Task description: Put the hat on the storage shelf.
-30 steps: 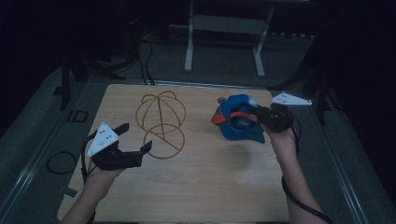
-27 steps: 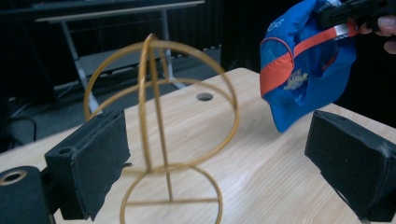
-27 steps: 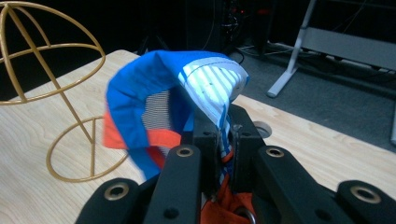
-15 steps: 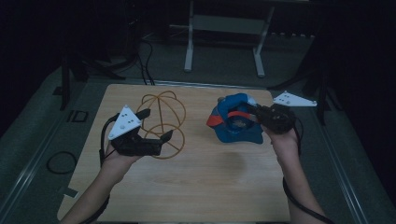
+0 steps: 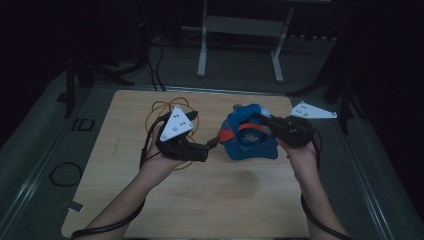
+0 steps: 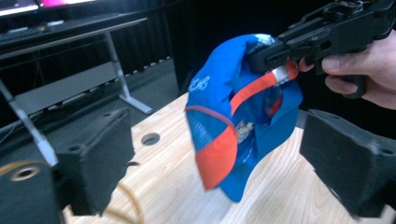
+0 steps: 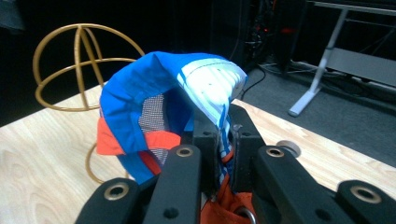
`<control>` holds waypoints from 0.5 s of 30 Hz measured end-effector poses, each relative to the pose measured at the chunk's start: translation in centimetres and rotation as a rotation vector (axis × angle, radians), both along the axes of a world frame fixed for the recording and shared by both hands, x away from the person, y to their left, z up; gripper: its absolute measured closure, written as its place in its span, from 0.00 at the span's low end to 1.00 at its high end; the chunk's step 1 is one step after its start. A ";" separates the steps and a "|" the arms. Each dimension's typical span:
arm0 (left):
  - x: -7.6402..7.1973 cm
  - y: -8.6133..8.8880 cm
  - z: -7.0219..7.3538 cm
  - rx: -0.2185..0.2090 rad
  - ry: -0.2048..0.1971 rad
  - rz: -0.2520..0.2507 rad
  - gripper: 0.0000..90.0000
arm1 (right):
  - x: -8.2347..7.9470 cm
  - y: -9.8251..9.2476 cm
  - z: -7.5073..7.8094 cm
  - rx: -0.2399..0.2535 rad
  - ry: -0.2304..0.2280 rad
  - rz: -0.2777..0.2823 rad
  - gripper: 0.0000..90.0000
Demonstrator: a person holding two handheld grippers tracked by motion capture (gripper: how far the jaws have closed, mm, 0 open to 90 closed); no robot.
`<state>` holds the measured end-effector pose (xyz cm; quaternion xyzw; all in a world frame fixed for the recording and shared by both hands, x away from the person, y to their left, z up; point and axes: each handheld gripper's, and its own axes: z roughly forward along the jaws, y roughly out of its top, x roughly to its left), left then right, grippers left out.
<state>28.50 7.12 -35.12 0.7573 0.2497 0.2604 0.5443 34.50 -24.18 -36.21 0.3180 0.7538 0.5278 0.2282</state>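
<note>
A blue cap (image 5: 247,142) with an orange brim and strap hangs over the table's right middle. My right gripper (image 5: 267,122) is shut on its fabric; in the right gripper view the jaws (image 7: 226,140) pinch the pale blue edge of the cap (image 7: 154,88). My left gripper (image 5: 212,145) points right at the cap's brim and stands open. Its jaws have just been closing a little, with nothing pressed between the pads. In the left gripper view the cap (image 6: 233,121) hangs just ahead of the wide-set pads (image 6: 98,158), with the right gripper (image 6: 327,30) above it.
A gold wire sphere (image 5: 162,107) stands on the wooden table (image 5: 200,200) behind my left hand, and the gold wire sphere (image 7: 79,65) rises beyond the cap. A metal stand (image 5: 240,30) is behind the table. A cable loop (image 5: 64,174) lies on the floor at left.
My left gripper has moved right and upward from the table's left front to just beside the cap. The right gripper and the cap have stayed in place.
</note>
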 end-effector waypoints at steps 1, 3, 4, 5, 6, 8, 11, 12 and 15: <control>0.1 -0.3 0.0 0.006 0.000 -0.001 0.13 | -0.1 0.1 0.0 0.001 0.002 0.003 0.93; 0.6 -1.1 0.0 0.009 0.016 -0.015 0.14 | -0.3 0.2 0.0 -0.002 0.001 0.012 0.93; 0.9 -1.4 0.0 0.015 0.020 -0.013 0.15 | -0.5 0.3 0.0 -0.001 0.002 0.015 0.93; 1.1 -1.7 -0.1 0.030 0.016 -0.012 0.15 | -0.6 0.4 0.0 -0.009 -0.004 0.017 0.93; 1.3 -2.0 -0.1 0.044 0.016 -0.018 0.16 | -0.7 0.5 0.1 -0.013 -0.005 0.018 0.93; 1.6 -2.6 -0.2 0.060 0.022 -0.019 0.17 | -0.8 0.6 0.2 -0.003 -0.001 0.029 0.93; 2.2 -3.5 -0.4 0.079 0.033 -0.020 0.19 | -1.3 0.7 0.5 0.005 -0.007 0.044 0.93; 2.4 -3.7 -0.5 0.092 0.032 -0.010 0.22 | -1.4 0.8 0.5 0.001 -0.014 0.045 0.93; 3.0 -4.3 -0.6 0.090 0.056 0.008 0.26 | -1.9 1.1 0.8 -0.001 -0.024 0.057 0.93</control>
